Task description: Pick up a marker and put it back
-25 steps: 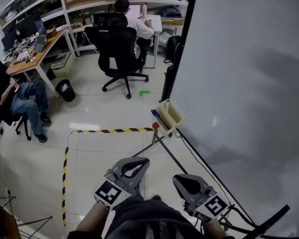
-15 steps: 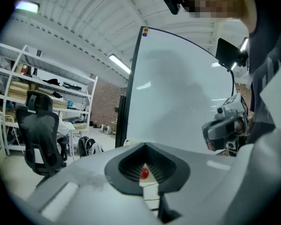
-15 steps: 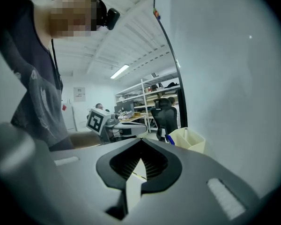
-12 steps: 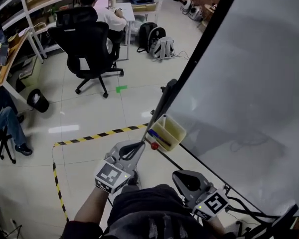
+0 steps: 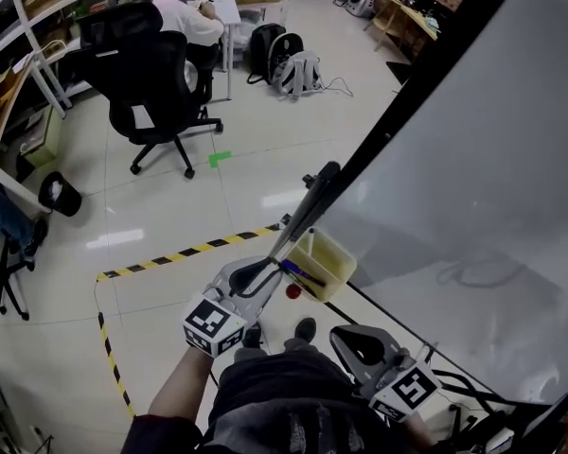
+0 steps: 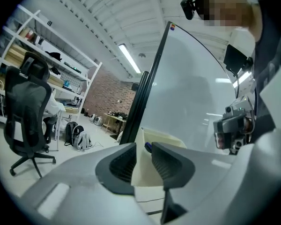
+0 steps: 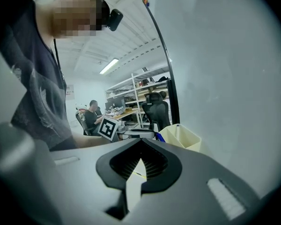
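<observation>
In 1 second the left gripper [image 5: 261, 274] had been brought up from low down to just beside the yellow cup [image 5: 341, 265] on the whiteboard [image 5: 473, 159]. Its jaws were kept apart, with nothing between them. The blue marker [image 5: 301, 273] was seen lying in the cup, not yet touched. The right gripper [image 5: 358, 341] was held low, its jaws pressed together and empty. A grab could probably be made next.

The marker bin [image 5: 333, 253] is pale yellow, the marker [image 5: 301, 272] in it blue, the floor tape [image 5: 185, 253] striped yellow and black, the whiteboard [image 5: 492, 178] greyish white.
</observation>
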